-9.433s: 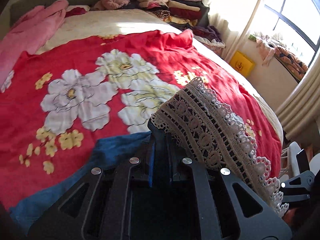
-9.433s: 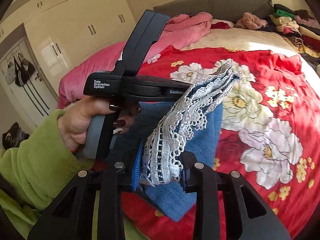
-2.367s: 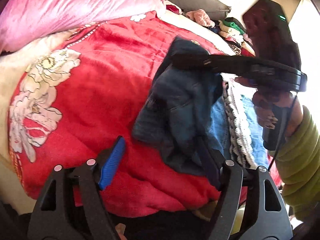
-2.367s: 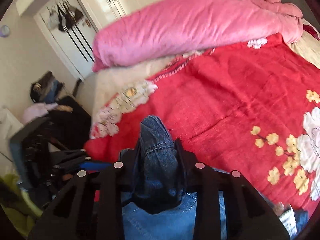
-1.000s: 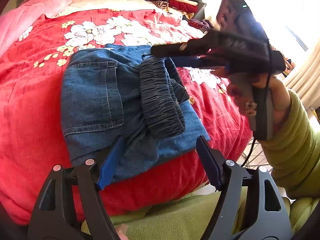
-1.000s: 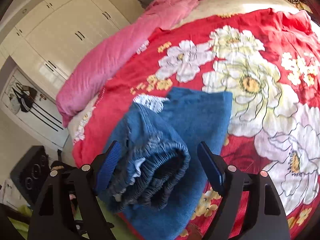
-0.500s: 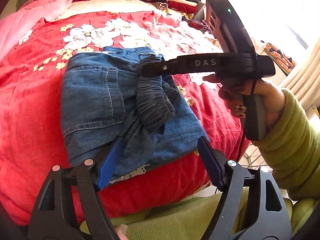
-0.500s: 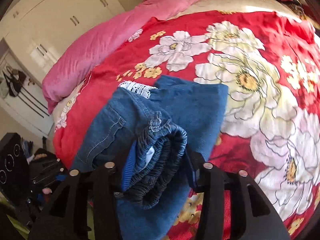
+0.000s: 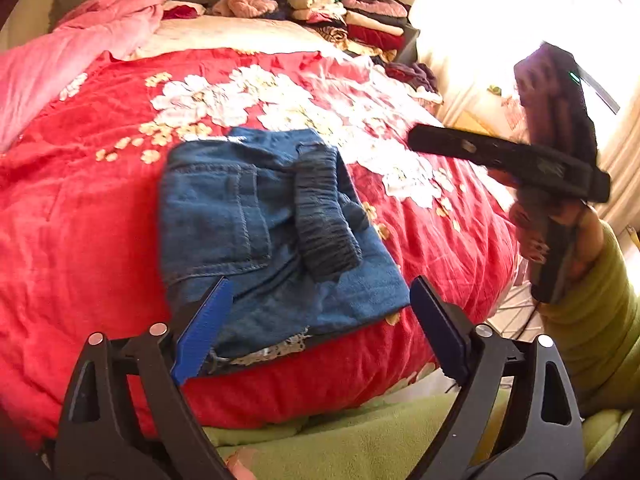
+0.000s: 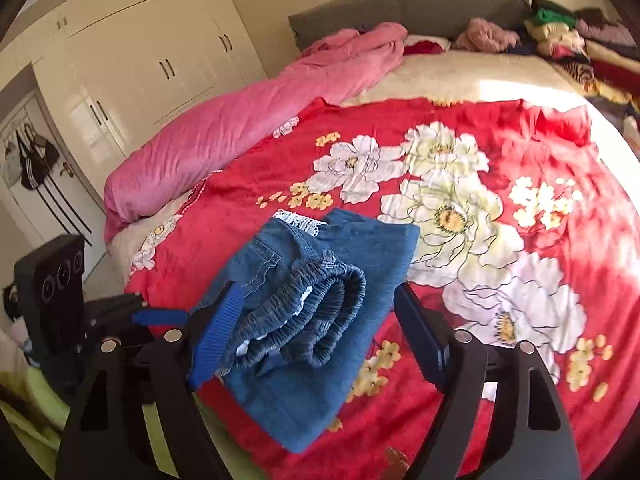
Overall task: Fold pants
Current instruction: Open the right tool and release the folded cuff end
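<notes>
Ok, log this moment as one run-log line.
stage: fold done, release | folded jeans: lying on red blanket | left tool: opening, empty | right tool: opening, empty

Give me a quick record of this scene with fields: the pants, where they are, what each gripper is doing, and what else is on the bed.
pants: blue denim pants, folded into a compact bundle, elastic waistband on top
surface: red flowered blanket, near the bed's front edge
left gripper: jaws opening, nothing between the pads
right gripper: jaws opening, above the bundle, not gripping it
lace trim: peeks out under the bundle's near edge
also on bed: pink quilt, stack of folded clothes
</notes>
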### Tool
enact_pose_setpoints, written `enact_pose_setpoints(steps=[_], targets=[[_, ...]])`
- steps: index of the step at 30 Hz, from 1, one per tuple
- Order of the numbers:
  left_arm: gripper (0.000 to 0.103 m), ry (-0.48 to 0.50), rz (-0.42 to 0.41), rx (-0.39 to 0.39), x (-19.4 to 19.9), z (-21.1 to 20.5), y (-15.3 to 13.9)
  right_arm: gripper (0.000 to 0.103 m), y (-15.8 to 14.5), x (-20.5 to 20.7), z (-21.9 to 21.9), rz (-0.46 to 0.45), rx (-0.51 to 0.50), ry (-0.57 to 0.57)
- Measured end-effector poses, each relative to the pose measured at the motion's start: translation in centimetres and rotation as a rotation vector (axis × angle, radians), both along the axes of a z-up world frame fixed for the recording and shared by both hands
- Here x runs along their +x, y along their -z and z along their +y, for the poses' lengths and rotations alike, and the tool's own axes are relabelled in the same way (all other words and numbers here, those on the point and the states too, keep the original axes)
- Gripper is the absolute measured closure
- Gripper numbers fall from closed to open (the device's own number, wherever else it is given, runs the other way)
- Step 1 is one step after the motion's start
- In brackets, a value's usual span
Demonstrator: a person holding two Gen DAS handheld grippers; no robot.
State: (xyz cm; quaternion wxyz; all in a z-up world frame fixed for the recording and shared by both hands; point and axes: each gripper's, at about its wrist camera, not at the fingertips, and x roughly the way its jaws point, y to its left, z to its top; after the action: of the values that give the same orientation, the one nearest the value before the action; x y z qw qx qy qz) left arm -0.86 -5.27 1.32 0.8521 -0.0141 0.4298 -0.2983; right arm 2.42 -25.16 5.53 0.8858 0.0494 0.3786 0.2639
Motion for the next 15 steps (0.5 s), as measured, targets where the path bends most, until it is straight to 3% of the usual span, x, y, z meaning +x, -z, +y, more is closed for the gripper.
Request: enact_pose_setpoints(steps=[5,12,14,15], targets=[[0.014,-0.063,-0.031,0.022,0.6,1.5,-0.7,0.026,-1.1,-3.0,-0.1,-0.073,-0.071,-0.036],[0.016,-0.244,0.037,0.009,4.0,5.7,0.1,0.026,-0.1,-6.4,3.3,-0.144,-0.190,-0.186],[0.027,-0.264,0.062,0.003,5.2,6.4,0.5,0.026,0.6,-7.2,4.9,-0.162,-0.235,-0.247],[0.038,-0.265,0.071,0.005,5.6,6.6,0.6,0.026,0.9,-7.3,5.9,-0.160,-0.245,-0.285]])
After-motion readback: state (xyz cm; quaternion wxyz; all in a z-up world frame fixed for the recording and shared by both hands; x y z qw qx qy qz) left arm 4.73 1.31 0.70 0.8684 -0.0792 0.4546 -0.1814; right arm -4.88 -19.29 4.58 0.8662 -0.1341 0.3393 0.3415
